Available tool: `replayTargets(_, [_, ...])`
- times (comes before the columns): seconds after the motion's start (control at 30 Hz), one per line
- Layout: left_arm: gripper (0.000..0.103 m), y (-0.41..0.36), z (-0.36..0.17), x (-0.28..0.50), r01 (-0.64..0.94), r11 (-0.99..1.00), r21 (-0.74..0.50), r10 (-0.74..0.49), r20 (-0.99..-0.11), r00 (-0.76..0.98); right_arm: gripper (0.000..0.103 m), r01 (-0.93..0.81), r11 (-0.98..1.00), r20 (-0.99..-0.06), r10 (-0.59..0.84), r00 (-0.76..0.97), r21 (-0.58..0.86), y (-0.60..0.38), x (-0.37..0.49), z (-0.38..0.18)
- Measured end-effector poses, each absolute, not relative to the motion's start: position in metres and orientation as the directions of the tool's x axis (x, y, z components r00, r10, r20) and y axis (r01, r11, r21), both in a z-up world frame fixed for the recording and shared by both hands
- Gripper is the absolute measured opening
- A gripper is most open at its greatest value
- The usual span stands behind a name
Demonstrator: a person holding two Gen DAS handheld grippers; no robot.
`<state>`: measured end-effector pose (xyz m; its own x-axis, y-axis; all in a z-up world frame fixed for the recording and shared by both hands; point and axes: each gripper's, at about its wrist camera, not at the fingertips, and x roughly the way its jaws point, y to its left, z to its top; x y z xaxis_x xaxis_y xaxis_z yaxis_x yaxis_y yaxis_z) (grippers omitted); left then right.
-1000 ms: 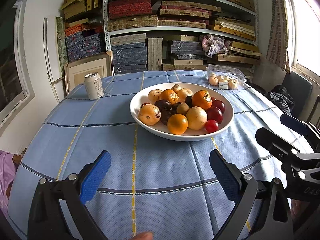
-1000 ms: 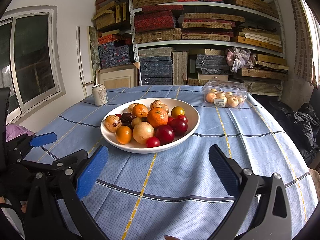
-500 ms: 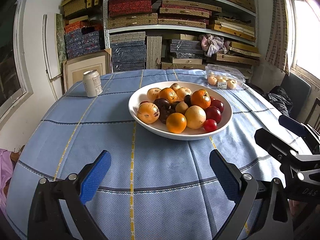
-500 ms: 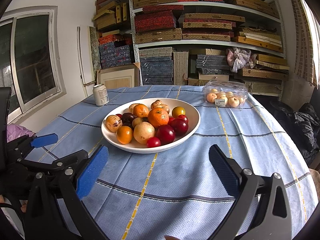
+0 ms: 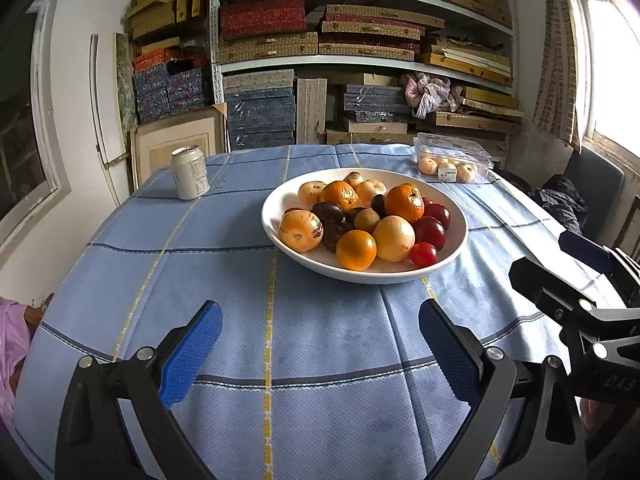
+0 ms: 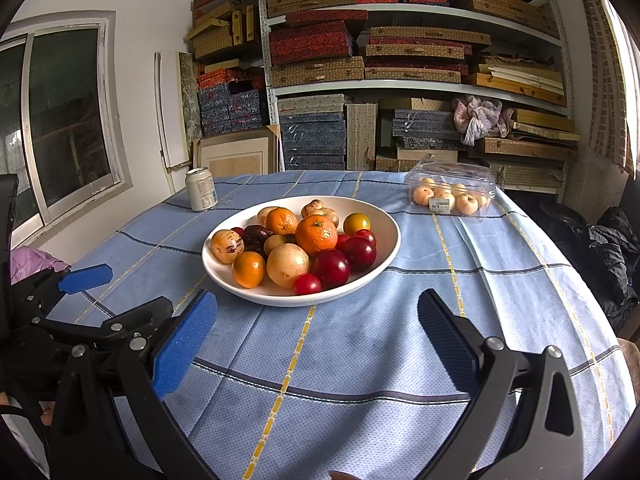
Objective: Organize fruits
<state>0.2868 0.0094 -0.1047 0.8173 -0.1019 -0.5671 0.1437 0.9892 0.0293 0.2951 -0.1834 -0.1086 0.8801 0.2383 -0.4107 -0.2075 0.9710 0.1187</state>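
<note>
A white bowl heaped with oranges, red plums, dark fruits and a cherry tomato sits mid-table; it also shows in the right wrist view. A clear plastic box of pale fruits lies behind it at the right, also seen in the right wrist view. My left gripper is open and empty over the tablecloth, short of the bowl. My right gripper is open and empty, also short of the bowl. Each gripper shows at the edge of the other's view.
A drink can stands at the table's back left. The round table wears a blue checked cloth. Shelves stacked with boxes fill the wall behind. A dark chair with clothing is at the right.
The left gripper has tilted or drawn back slightly, so the bowl sits a little higher in its view. The right gripper has barely moved. Both stay open.
</note>
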Motion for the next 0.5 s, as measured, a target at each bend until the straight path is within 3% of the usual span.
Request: replayTargets(0.5, [0.099, 0.0089, -0.1026, 0.2873, 0.149, 0.988, 0.026, -0.108, -0.571, 0.814, 0.099, -0.208, 0.971, -0.409, 0.240, 0.881, 0.121, -0.1817, 0.2956, -0.1108])
